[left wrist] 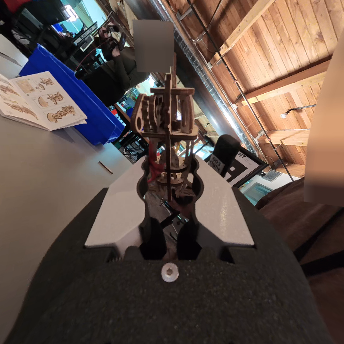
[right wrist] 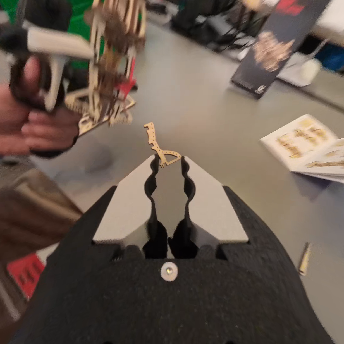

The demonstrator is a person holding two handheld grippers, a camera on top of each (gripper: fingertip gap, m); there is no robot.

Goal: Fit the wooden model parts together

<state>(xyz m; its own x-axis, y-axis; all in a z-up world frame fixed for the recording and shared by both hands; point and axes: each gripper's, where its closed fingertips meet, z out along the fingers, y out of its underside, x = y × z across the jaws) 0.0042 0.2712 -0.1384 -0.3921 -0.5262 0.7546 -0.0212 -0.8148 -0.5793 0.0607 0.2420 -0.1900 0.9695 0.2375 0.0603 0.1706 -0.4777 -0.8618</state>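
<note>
1. Nearest in the right wrist view, the right tongs (right wrist: 169, 158) pinch a small flat wooden part (right wrist: 161, 147) at their tips — a slim, dotted arm that widens to a fan-shaped foot, standing up and leaning left above the grey tabletop (right wrist: 204, 115).
2. In the left wrist view, the left tongs (left wrist: 170, 167) are clamped around the lower section of the wooden model (left wrist: 163, 111), which rises straight out from between them and is tilted up toward the ceiling; a red piece (left wrist: 154, 167) sits low on its frame.
3. Judging by its stacked plates, gears and posts, the model is largely built. The small part is not yet on it — in the right wrist view the blurred model (right wrist: 113, 61) is up and to the left, apart from the part.
4. What seems left: bring the part across, find its slot and press it in.
5. Farther off lie an open instruction booklet (right wrist: 305, 149), a loose wooden stick (right wrist: 304, 258), a dark box (right wrist: 270, 50) and a blue bin (left wrist: 74, 89).
</note>
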